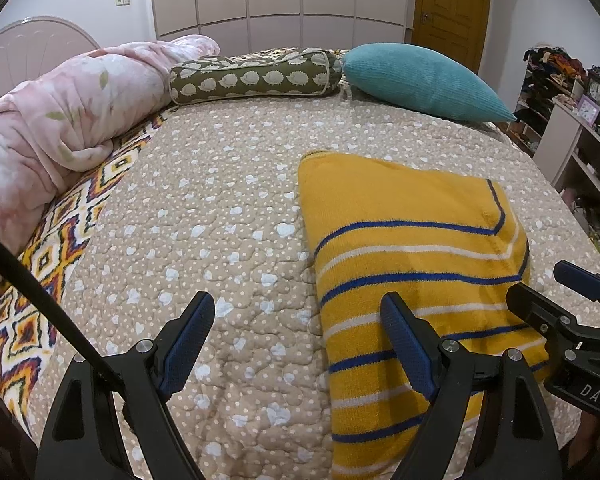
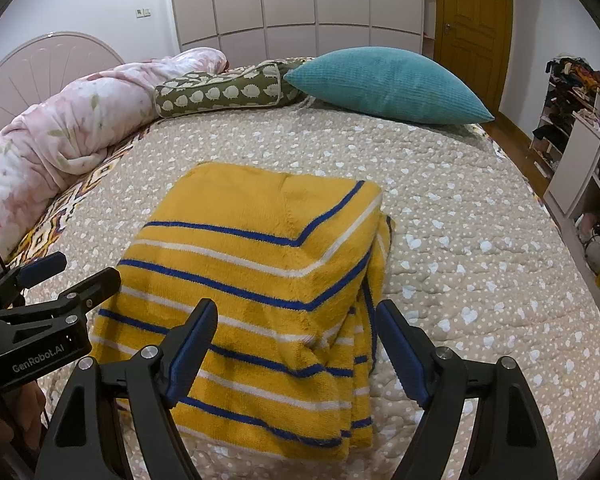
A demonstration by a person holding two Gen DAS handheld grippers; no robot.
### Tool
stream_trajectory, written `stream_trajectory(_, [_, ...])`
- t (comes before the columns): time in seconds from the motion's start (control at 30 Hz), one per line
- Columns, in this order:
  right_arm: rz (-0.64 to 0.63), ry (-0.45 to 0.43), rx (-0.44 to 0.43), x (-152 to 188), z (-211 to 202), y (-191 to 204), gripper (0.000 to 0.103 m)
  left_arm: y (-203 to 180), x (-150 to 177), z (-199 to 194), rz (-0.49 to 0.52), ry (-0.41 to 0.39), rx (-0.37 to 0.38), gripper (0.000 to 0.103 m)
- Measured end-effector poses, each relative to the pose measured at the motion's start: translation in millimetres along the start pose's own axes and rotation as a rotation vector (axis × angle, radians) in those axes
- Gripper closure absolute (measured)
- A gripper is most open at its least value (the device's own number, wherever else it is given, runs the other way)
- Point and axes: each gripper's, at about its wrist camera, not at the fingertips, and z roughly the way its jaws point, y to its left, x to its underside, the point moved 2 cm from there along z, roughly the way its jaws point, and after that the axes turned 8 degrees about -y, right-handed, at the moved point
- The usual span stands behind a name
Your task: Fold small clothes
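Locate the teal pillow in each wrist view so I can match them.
Left wrist: teal pillow upper right of centre, at the far edge of the bed, right of the hedgehog-print bolster.
Right wrist: teal pillow upper centre, larger in frame, its left tip overlapping the bolster.
Shared landmark: the folded yellow striped garment on the dotted quilt, nearer the camera than the pillow in both.

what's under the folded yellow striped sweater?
The yellow striped sweater lies folded on the beige heart-print quilt, its own layers stacked at the right edge. Whether anything sits between the layers or beneath them cannot be seen; the fabric covers it.
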Motion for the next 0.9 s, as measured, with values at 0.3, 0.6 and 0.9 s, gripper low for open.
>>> stream_trajectory(0.3, [0.004, -0.003, -0.004, -0.4, 0.2, 0.3, 0.016, -1.1, 1.2, 0.6, 0.002, -0.005, -0.009, 0.019])
stream_trajectory(0.6, [0.005, 0.001, -0.003, -0.6, 0.6, 1.1, 0.016, -1.1, 2.4, 0.5, -0.006, -0.003, -0.008, 0.019])
stream_trajectory(0.9, [-0.002, 0.005, -0.007, 0.5, 1.9, 1.6, 0.015, 3.8, -0.1, -1.0, -0.001, -0.024, -0.007, 0.019])
